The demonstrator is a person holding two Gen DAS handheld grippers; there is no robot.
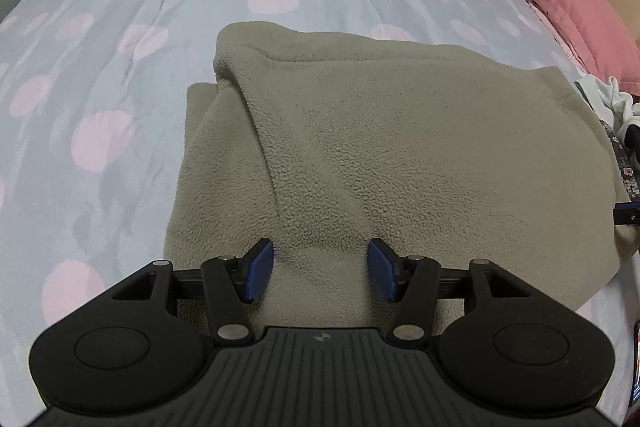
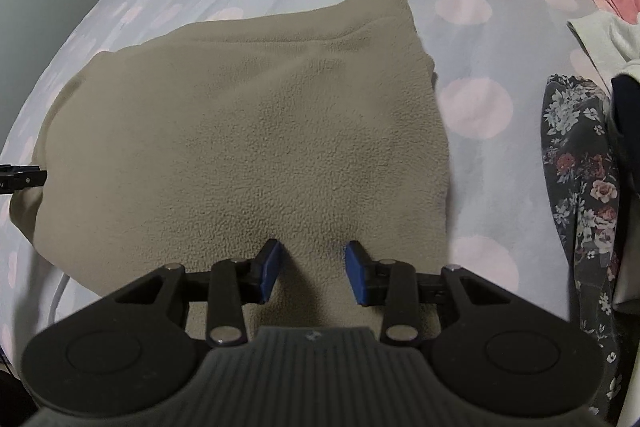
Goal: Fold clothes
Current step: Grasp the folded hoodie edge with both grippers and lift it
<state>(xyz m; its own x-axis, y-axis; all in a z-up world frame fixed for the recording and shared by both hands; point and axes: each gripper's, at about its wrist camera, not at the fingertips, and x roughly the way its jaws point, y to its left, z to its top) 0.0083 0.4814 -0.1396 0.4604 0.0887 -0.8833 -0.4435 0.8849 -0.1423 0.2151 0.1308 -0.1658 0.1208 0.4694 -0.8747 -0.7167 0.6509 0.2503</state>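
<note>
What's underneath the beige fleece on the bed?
The beige fleece lies folded on the polka-dot bedspread, which shows all around it. A lower fleece layer sticks out along one side. Whatever else lies between the layers is covered.

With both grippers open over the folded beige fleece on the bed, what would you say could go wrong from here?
1. The fleece is thick and layered; the open left gripper or right gripper may pinch only the top layer, undoing the fold.
2. A loose ridge at the far left corner could bunch up when moved.
3. The floral garment beside it could get snagged.
</note>
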